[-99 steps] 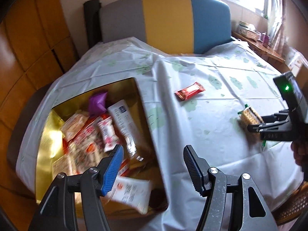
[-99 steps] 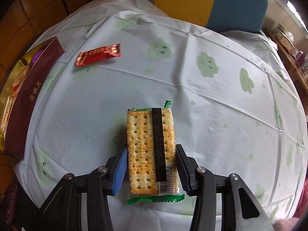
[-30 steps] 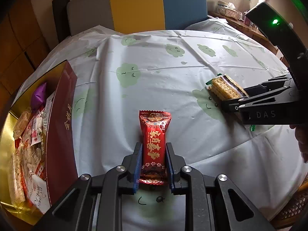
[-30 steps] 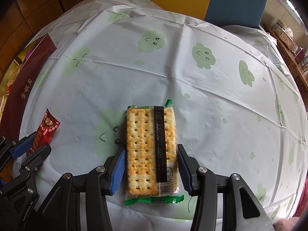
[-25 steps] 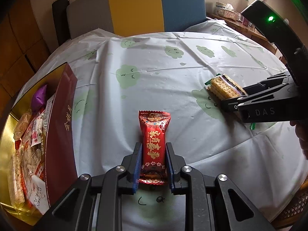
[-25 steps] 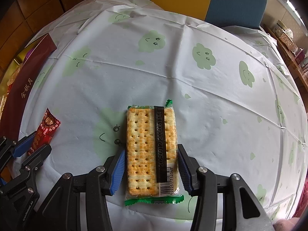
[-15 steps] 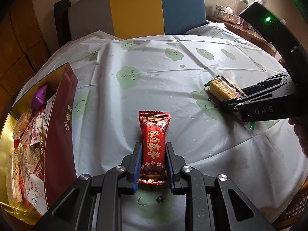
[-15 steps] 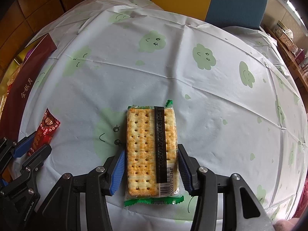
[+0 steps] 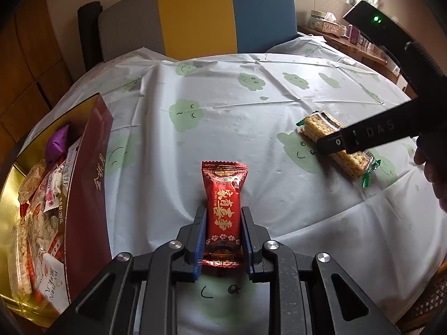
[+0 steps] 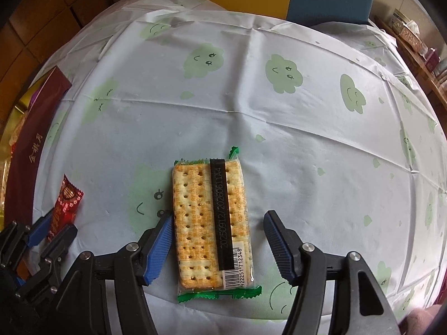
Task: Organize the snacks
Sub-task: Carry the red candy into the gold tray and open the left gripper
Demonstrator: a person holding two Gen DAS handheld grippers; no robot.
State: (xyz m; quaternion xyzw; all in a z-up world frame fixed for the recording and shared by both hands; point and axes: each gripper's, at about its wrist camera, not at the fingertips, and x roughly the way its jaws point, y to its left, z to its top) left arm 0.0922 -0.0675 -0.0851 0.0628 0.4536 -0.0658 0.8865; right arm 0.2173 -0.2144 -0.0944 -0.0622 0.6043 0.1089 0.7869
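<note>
Holding the red candy bar (image 9: 223, 212) clamped between the left gripper (image 9: 223, 233) pads, we have it lying flat on the tablecloth (image 9: 251, 106), its far end pointing away from us. Over on the right, the right gripper (image 10: 216, 244) is opening its jaws: the cracker pack (image 10: 208, 223) lies between them on the cloth, the left pad just beside its edge and the right pad clearly apart from it, so nothing is pinched there.

To do this step well, we judge that the candy bar should go first into the snack box (image 9: 83, 184), which sits at the left edge of the table, already crowded with wrapped snacks. We lift before we swing left, so the wrapper clears the box's tall maroon wall, and we let go low over a gap among the snacks. The grip sits near the wrapper's near end, so the far end may droop; we keep it level. The cracker pack needs a fresh, centred grip across its width, gentle enough not to crack it.
</note>
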